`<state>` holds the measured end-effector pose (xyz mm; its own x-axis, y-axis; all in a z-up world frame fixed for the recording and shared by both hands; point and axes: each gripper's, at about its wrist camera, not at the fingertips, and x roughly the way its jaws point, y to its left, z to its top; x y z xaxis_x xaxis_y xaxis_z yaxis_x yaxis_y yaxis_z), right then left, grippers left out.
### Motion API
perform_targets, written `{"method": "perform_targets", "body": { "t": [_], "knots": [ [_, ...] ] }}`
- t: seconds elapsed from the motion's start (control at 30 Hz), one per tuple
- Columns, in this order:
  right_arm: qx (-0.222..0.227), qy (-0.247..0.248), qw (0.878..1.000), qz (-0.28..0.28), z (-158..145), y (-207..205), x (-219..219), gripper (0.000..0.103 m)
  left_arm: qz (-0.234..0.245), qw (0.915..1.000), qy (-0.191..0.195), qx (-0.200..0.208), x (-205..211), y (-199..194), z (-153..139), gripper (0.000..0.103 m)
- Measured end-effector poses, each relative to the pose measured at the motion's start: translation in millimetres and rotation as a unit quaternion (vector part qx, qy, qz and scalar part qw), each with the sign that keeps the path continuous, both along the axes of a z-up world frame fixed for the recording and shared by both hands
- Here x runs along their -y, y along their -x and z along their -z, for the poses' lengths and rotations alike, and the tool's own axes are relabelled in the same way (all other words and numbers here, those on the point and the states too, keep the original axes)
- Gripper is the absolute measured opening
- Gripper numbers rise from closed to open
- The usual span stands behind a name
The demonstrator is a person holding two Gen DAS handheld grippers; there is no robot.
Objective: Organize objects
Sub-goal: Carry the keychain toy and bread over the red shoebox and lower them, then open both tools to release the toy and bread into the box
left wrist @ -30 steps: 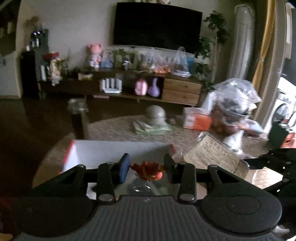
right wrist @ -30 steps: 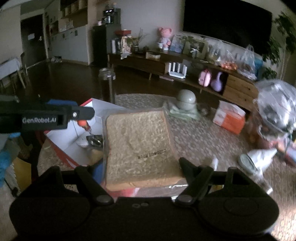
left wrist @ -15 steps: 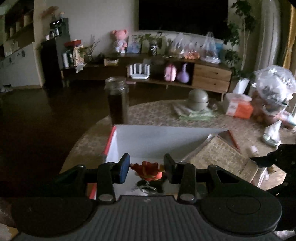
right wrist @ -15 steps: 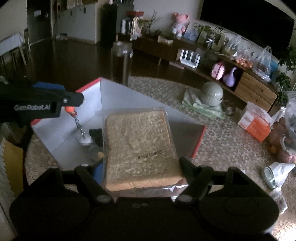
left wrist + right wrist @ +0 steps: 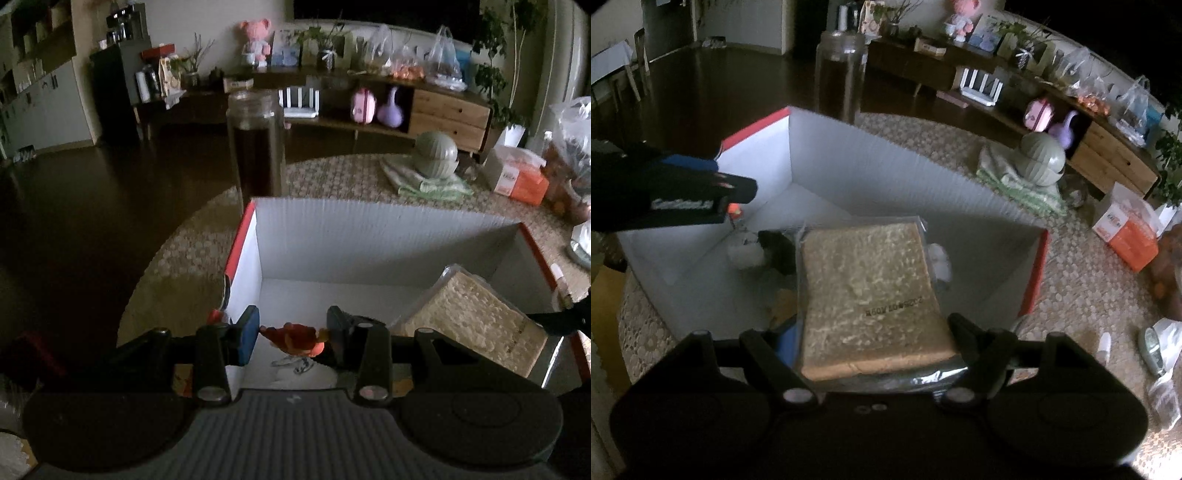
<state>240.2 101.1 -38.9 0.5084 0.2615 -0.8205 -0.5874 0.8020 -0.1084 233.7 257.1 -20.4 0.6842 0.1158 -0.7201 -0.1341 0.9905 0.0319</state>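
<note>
— Bread slice (image 5: 871, 291), in its clear wrapper: where is it?

— Clamped flat between the fingers of the right gripper (image 5: 875, 343), hanging over the open white box (image 5: 886, 177) with red outer sides. In the left wrist view the same slice (image 5: 476, 314) sits at the box's right side, tilted.

— And the left gripper (image 5: 291, 332)?

— Its fingers are clenched on a small orange-red charm (image 5: 295, 338), held over the near left corner of the box. From the right wrist view a short chain hangs down from it towards a whitish object (image 5: 746, 251) on the box floor; I cannot tell whether they touch.

— What else is on the tabletop (image 5: 332, 181)?

— A tall glass jar (image 5: 256, 147) of dark contents just behind the box, a grey-green ridged pot (image 5: 437, 155) on a folded cloth, and an orange-and-white carton (image 5: 517, 175) further right.
</note>
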Motion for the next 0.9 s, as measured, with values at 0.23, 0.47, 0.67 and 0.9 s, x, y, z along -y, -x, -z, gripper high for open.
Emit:
{"method": "perform_targets", "body": {
  "t": [0.23,0.47,0.67,0.9],
  "knots": [
    [-0.021,-0.015,1.0,0.012,5,-4,4,0.08,-0.004,0.9998,-0.008,-0.02,0,-5,12,0.039],
    [-0.027,-0.033,0.999,0.014,2,-2,11,0.083,0.001,0.9994,0.001,-0.033,0,-3,17,0.042],
    [-0.018,-0.045,0.999,0.007,-9,8,19,0.086,0.001,0.9999,0.0,-0.016,7,5,9,0.074],
    [-0.013,-0.066,0.998,0.004,-25,19,35,0.087,0.002,0.9999,0.007,-0.013,13,17,-1,0.074]
  ]
}}
